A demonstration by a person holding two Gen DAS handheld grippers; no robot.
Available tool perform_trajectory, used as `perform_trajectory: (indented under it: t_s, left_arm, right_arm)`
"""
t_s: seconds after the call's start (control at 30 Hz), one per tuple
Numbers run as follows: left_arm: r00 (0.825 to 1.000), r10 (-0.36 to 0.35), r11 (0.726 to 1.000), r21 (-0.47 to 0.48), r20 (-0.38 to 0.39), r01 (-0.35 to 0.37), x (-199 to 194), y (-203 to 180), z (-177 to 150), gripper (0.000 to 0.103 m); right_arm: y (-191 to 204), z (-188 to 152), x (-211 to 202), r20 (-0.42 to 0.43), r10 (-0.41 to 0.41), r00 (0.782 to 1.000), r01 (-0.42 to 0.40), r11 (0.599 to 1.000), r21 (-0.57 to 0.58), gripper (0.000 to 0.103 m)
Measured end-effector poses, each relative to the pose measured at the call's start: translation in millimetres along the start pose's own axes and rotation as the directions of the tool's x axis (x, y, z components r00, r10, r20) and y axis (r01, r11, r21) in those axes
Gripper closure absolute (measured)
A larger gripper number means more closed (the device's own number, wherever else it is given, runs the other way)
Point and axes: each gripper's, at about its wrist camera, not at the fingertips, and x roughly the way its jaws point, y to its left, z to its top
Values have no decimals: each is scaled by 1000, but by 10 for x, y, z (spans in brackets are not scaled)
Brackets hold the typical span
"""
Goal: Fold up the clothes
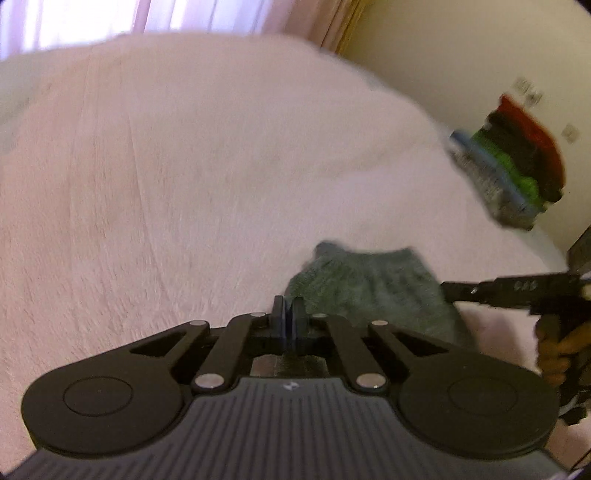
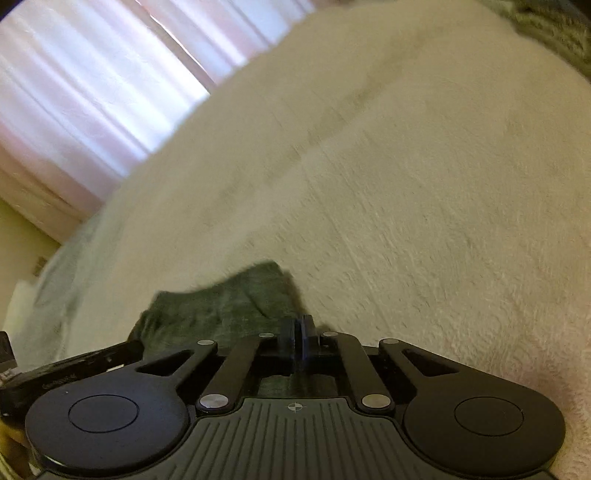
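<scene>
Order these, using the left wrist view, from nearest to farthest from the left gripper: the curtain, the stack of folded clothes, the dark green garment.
1. Dark green garment: right at the left gripper, slightly right.
2. Stack of folded clothes: far right, on the bed's edge.
3. Curtain: top, beyond the bed.

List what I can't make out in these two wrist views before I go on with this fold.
- Left wrist view: whether the left gripper pinches the dark green fuzzy garment; the jaws are shut, and the gripper body hides the hem.
- Right wrist view: the same for the right gripper; its linkage covers the cloth edge.
- Left wrist view: the stack of folded clothes is motion-blurred, so no item count.
</scene>
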Motion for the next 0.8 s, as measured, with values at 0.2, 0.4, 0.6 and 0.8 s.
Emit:
perform_trajectory:
  t_s: [0.2,0.4,0.6,0.8]
  left_arm:
    - [999,24,990,-139,27,-20,-299,197,-188,84]
    - [997,-30,928,-371,-68,3,-1080,455,-885,68]
    - [985,-123,795,-606,-123,24,-1638,435,-1706,43]
    - [973,-197,788,-609,-117,87,-1470,327,-1926,37]
  right_arm:
    - [-156,-266,-520,36,-65,997,66,998,-3,31]
    - [-727,-1168,-1528,-58,4,998,9,976,218,31]
    - [-992,-2060,-2160,-107,126,986,-62,883,465,31]
    - [-947,-2298,-2064,-69,181,981,-125,864,487,31]
